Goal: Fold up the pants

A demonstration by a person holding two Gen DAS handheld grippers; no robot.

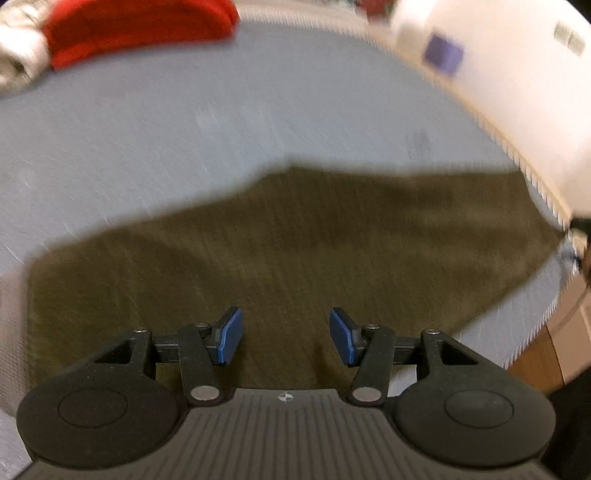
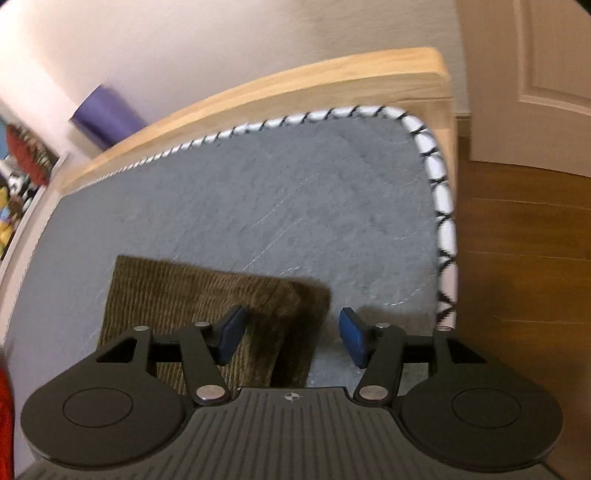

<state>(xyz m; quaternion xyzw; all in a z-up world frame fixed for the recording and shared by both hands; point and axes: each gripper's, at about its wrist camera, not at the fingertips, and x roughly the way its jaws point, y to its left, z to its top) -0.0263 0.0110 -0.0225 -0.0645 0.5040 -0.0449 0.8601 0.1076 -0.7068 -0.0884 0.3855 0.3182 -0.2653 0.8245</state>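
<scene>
Olive-brown corduroy pants lie flat on a grey-blue mattress. My left gripper is open and empty, hovering over the pants' near part. In the right wrist view a squared end of the pants lies on the mattress. My right gripper is open and empty above that end's right corner; its left finger is over the cloth, its right finger over bare mattress.
A red garment and pale clothes lie at the mattress's far left. A white wall borders the right. A wooden bed frame, wood floor and white door surround the mattress corner.
</scene>
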